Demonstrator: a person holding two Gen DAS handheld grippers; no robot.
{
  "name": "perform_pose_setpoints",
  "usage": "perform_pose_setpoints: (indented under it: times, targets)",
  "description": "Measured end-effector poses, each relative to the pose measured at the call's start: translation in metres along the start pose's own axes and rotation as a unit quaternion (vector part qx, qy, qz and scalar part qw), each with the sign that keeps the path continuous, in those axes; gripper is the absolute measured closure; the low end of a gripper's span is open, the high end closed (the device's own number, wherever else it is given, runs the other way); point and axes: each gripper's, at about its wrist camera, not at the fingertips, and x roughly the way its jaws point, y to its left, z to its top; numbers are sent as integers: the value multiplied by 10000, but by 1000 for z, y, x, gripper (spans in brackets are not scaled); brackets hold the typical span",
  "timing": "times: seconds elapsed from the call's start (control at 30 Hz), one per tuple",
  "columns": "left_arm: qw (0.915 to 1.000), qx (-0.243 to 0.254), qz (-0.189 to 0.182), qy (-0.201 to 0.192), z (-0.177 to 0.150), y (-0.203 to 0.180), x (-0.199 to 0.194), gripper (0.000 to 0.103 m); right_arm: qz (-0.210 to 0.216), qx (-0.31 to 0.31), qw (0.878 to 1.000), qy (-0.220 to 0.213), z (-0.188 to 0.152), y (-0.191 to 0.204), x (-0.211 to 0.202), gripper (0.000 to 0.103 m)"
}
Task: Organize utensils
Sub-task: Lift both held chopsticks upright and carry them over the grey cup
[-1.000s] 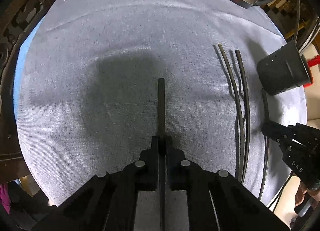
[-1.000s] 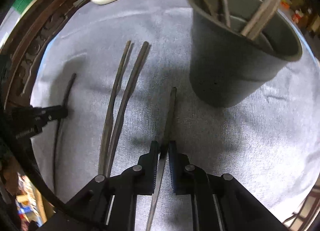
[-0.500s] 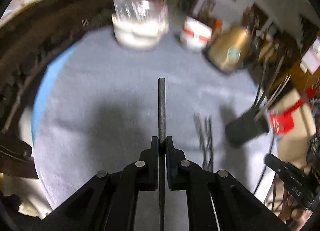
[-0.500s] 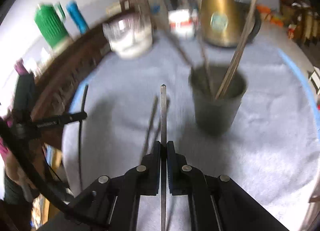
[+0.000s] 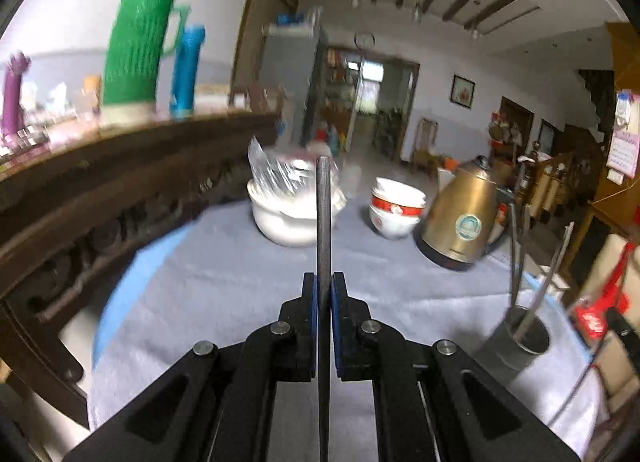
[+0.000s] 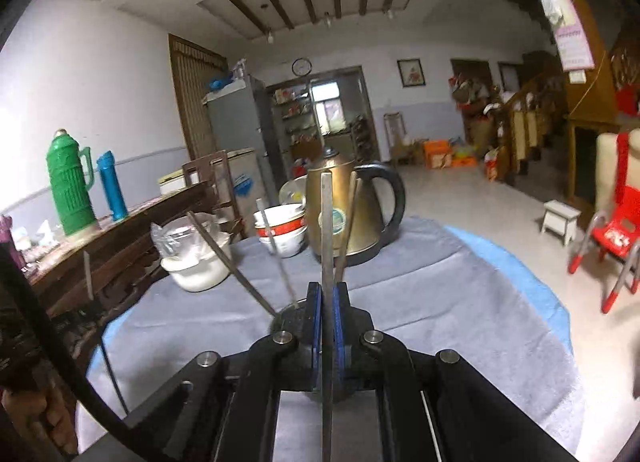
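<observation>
Both claws, left gripper (image 5: 324,290) and right gripper (image 6: 329,302), pinched thin dark chopsticks (image 5: 323,221); each could pivot and miss the dark cylindrical holder (image 5: 516,342) near the table's right edge.

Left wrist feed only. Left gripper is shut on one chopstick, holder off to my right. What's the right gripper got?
Observer: The right gripper is shut on a single chopstick that sticks out forward, in line with the kettle.
Operator: Where's the holder relative to it?
Observer: The holder sits just beyond the right gripper's tips, slightly left and mostly hidden behind them, with the stored chopsticks fanning up out of it.
</observation>
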Motion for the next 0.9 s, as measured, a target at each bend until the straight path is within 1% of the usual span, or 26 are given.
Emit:
perform_pose_setpoints:
  times: [0.1, 0.17, 0.2, 0.3, 0.4, 0.67, 0.9]
  targets:
    - [9999, 40, 58, -97, -6, 3, -6, 96, -109, -208, 9997, -67, -6, 5, 1, 97]
    - [9999, 55, 64, -105, -11, 5, -7, 96, -118, -263, 9996, -25, -16, 6, -3, 97]
    - [9997, 120, 115, -204, -13, 5, -10, 96, -119, -280, 9995, -3, -22, 7, -1, 97]
    - [9994, 181, 99, -294, -14, 8, -18, 96, -152, -345, 9993, -39, -28, 5, -11, 97]
    - [9992, 211, 55, -349, -15, 11, -35, 96, -129, -340, 9993, -52, -31, 5, -21, 97]
    - [9994, 91, -162, -306, -20, 23, -72, 96, -64, -348, 9994, -18, -36, 0, -56, 96]
    - [9992, -213, -318, -123, -19, 33, -82, 96, -51, -59, 10000, 61, -38, -12, -70, 97]
